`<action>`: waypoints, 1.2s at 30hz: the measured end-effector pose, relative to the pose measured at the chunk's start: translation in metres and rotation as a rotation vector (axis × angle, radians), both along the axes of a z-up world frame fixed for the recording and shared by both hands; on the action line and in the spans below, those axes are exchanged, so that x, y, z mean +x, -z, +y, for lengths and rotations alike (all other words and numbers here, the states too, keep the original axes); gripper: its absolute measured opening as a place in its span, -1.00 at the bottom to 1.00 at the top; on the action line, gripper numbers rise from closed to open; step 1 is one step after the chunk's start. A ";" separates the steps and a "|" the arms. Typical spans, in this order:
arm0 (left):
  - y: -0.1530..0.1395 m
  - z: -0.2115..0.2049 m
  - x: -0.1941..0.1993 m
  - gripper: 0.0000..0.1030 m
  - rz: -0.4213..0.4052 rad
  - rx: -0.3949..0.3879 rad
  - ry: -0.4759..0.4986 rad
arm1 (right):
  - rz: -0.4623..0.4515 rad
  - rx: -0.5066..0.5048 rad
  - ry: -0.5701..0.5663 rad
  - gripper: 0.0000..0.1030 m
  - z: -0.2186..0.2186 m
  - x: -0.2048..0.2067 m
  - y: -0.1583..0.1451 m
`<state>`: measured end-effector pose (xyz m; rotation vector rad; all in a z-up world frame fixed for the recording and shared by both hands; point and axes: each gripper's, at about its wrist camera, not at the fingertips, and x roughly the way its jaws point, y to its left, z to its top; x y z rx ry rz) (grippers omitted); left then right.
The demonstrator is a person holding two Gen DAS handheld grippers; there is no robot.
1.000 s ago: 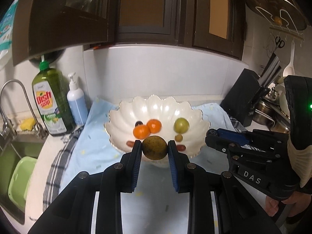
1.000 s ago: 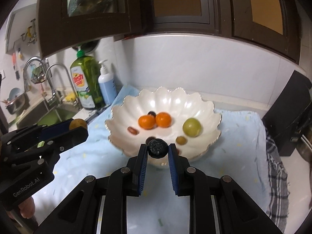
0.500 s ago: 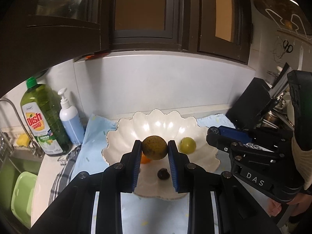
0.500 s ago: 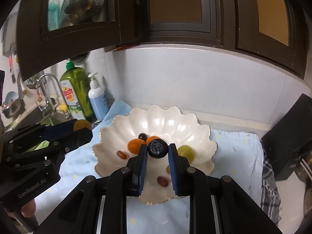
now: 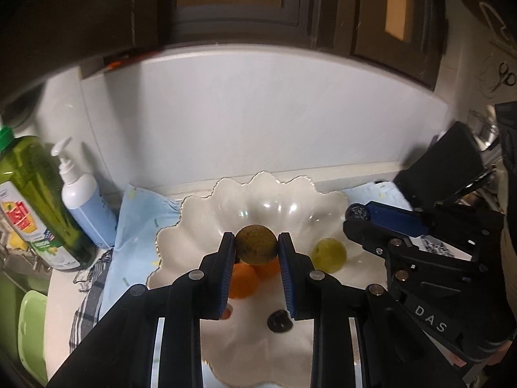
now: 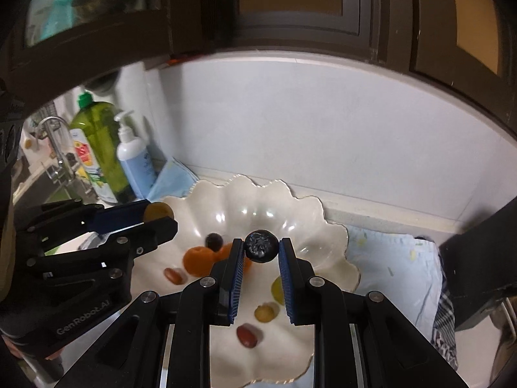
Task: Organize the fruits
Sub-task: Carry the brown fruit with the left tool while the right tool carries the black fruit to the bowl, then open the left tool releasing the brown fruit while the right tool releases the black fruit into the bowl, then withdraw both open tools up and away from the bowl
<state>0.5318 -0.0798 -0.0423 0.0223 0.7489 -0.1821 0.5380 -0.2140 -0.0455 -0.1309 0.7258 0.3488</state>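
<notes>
Cabinets (image 6: pixel 290 9): dark doors are hanging above the white back wall, over the rear of the worktop.
Worktop (image 5: pixel 61 278): it is carrying everything; a sink with a tap (image 6: pixel 56 135) is sitting past its left edge.
Blue cloth (image 6: pixel 397 258): it is lying under the bowl, reaching toward the back edge and out to the right.
Bowl (image 6: pixel 310 213): a white scalloped bowl is sitting on the cloth near the back wall, taking up the middle.
Black block (image 5: pixel 449 165): it is standing at the right edge of the worktop, just beside the bowl, closing in that side.
Dish soap bottle (image 6: pixel 97 142): a green one is standing at the left rear, beside the sink.
Pump bottle (image 5: pixel 84 194): white and blue, it is standing just right of the soap, near the cloth's left rear corner.
Left gripper (image 5: pixel 257 249): its jaws are pinching a brownish-green round fruit (image 5: pixel 256 248) above the bowl's left half.
Right gripper (image 6: pixel 261 247): its jaws are pinching a small dark berry (image 6: pixel 261 246) above the bowl's middle, close beside the left gripper.
Fruit lying in the bowl: two oranges (image 6: pixel 197 260), a green fruit (image 5: pixel 329 254), a dark grape (image 6: pixel 214 242), two reddish pieces (image 6: pixel 247 335) and a small yellowish one (image 6: pixel 265 313) are resting on its floor.
Open room: the bowl's rear half is lying bare; cloth is showing free on the bowl's right.
</notes>
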 end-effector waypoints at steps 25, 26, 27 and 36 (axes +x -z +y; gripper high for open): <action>0.025 -0.005 0.049 0.24 0.108 0.086 -0.068 | 0.122 -0.034 0.056 -0.04 -0.008 0.054 0.043; 0.024 -0.003 0.045 0.30 0.099 0.095 -0.078 | 0.115 -0.037 0.062 0.02 -0.008 0.051 0.042; 0.023 -0.001 0.041 0.33 0.090 0.102 -0.086 | 0.106 -0.042 0.070 0.10 -0.008 0.047 0.042; 0.012 0.008 0.002 0.66 -0.007 0.159 -0.111 | 0.072 -0.012 0.154 0.34 -0.013 0.009 0.037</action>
